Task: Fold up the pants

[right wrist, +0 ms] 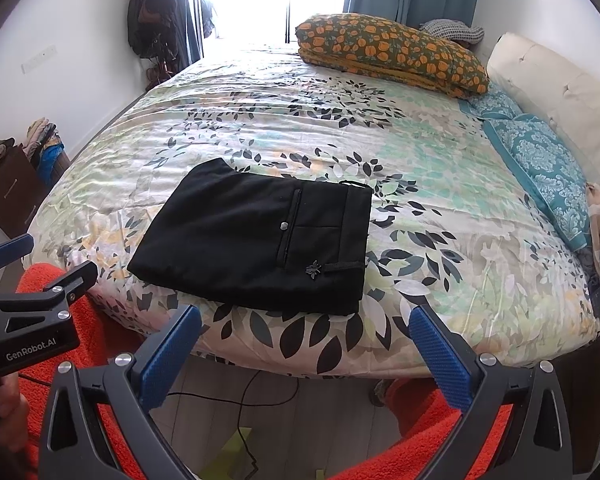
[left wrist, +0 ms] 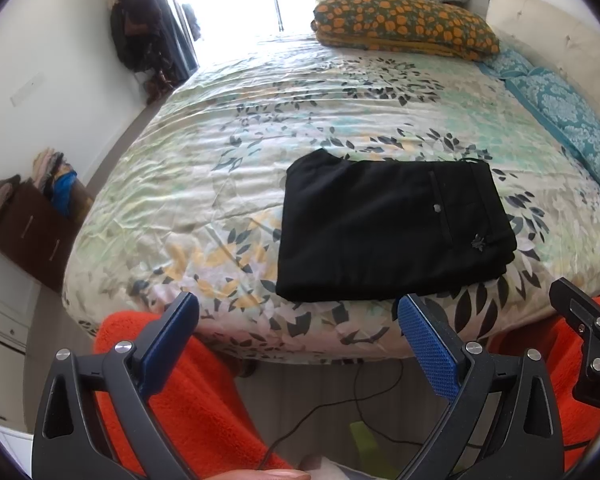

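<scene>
Black pants [left wrist: 392, 228] folded into a compact rectangle, lying flat on the floral bedspread [left wrist: 260, 128] near the bed's near edge, back pocket with a button and a small insect-shaped emblem facing up. From the right wrist view, same pants [right wrist: 252, 240] just beyond the fingertips, waistband toward the teal pillows [right wrist: 540, 168].

Left gripper [left wrist: 298, 332] held short of the near edge of the bedspread, blue pads spread wide, nothing between them, apart from the pants. Right gripper [right wrist: 306, 340] likewise held wide apart at the near edge of the bedspread [right wrist: 440, 220], gripping nothing, pants just ahead but not touched.

Orange-flowered folded quilt [left wrist: 404, 24] on the far side of the bedspread, a grey knitted item behind it. White headboard [right wrist: 552, 84] beyond the teal pillows. Brown drawer unit [left wrist: 32, 232] off the far left corner of the bedspread, heaped clothes piled on top of it; contents of the drawers hidden. Orange fleece [right wrist: 416, 432] below both grippers. Black cable [right wrist: 236, 396] on the floor under the bedspread's near edge.
</scene>
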